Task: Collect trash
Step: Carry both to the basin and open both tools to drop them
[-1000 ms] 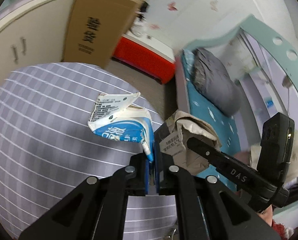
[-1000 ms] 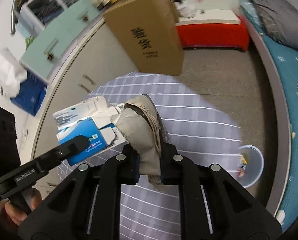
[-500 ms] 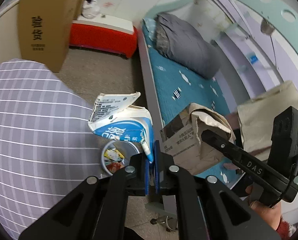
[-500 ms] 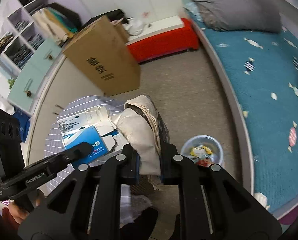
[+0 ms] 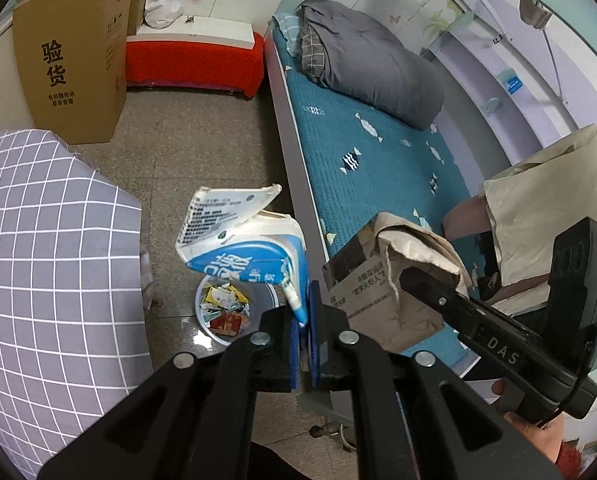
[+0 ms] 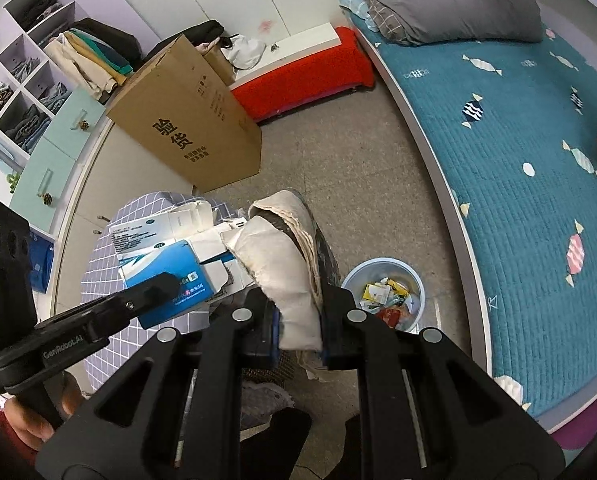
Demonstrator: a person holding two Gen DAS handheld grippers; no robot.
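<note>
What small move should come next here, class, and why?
Probably lower both grippers toward the bin before releasing. The left gripper pinches the blue carton, the right gripper the crumpled paper. Both pieces hang above the floor near the bin, which already holds scraps.

Both tongs are matte black plastic with triangular cut-outs, round silver screws at the joints and blue pads inside the fingertips. The left tongs (image 5: pixel 304 332) carry "GenRobot.AI" in white lettering along one finger; the right tongs (image 6: pixel 298 332) carry "DAS", a boxy black housing with a small green light and a thin black cable. Bare fingers and a red sleeve cuff show at each handle.
</note>
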